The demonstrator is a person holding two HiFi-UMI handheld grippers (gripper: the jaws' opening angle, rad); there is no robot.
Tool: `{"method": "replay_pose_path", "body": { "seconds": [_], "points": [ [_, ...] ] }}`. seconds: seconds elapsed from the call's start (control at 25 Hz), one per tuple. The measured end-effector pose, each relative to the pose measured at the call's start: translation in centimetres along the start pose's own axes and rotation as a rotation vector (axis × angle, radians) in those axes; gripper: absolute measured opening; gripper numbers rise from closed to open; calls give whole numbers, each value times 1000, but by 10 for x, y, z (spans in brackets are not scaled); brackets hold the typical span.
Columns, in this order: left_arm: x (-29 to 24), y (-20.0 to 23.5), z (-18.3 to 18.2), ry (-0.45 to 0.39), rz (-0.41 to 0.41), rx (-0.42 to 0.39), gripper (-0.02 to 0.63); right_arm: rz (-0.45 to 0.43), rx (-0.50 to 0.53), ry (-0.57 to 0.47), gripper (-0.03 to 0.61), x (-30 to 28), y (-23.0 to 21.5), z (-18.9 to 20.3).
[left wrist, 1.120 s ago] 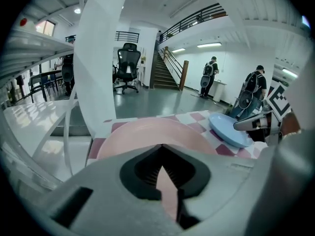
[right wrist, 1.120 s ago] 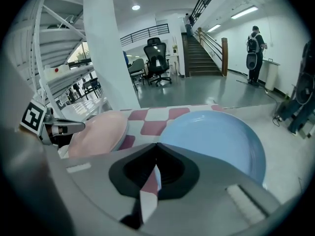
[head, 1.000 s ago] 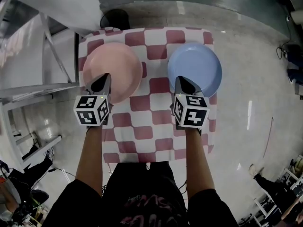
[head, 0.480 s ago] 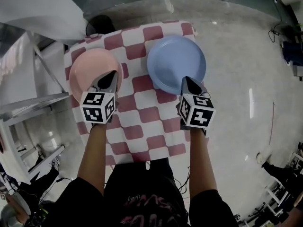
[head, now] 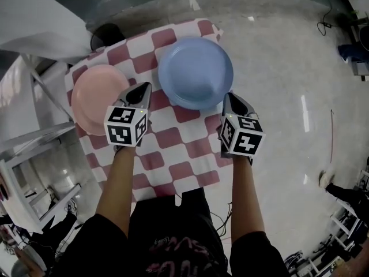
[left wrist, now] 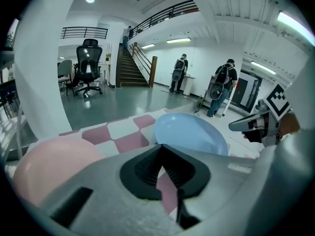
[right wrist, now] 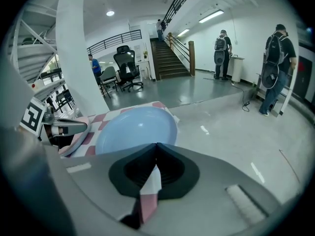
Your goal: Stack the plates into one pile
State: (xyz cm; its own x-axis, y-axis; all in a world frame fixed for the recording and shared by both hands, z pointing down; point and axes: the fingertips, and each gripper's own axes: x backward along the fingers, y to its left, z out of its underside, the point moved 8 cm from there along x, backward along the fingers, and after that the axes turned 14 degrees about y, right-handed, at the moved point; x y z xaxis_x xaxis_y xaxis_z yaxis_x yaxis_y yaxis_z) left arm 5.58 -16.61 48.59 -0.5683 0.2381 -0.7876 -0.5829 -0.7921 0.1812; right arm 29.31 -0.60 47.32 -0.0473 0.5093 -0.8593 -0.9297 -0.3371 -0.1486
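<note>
Both claws have swung right across the worktop. My left claw, clenched on nothing, now sits between the pink plate and the blue plate. My right claw, also clenched and empty, is by the blue plate's near-right rim. The plates lie apart, unstacked. Going in clenched, I'd likely shove the blue plate off the worktop's edge.

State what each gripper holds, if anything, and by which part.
Nothing is held: the left gripper and right gripper both have jaws shut and empty; the blue plate and pink plate lie on the cloth.
</note>
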Motion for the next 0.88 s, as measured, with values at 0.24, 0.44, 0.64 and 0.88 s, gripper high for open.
{"method": "replay_pose_path", "body": {
  "seconds": [0.24, 0.44, 0.64, 0.88],
  "points": [
    [-15, -12, -2, 26, 24, 27, 28, 12, -23, 3, 11, 5, -14, 8],
    [-30, -19, -5, 62, 22, 43, 114, 12, -30, 9, 11, 5, -20, 12],
    [-46, -19, -2, 110, 28, 127, 166, 15, -30, 22, 11, 4, -23, 16],
    [-62, -21, -4, 148, 62, 154, 153, 22, -31, 30, 11, 4, -28, 16]
  ]
}}
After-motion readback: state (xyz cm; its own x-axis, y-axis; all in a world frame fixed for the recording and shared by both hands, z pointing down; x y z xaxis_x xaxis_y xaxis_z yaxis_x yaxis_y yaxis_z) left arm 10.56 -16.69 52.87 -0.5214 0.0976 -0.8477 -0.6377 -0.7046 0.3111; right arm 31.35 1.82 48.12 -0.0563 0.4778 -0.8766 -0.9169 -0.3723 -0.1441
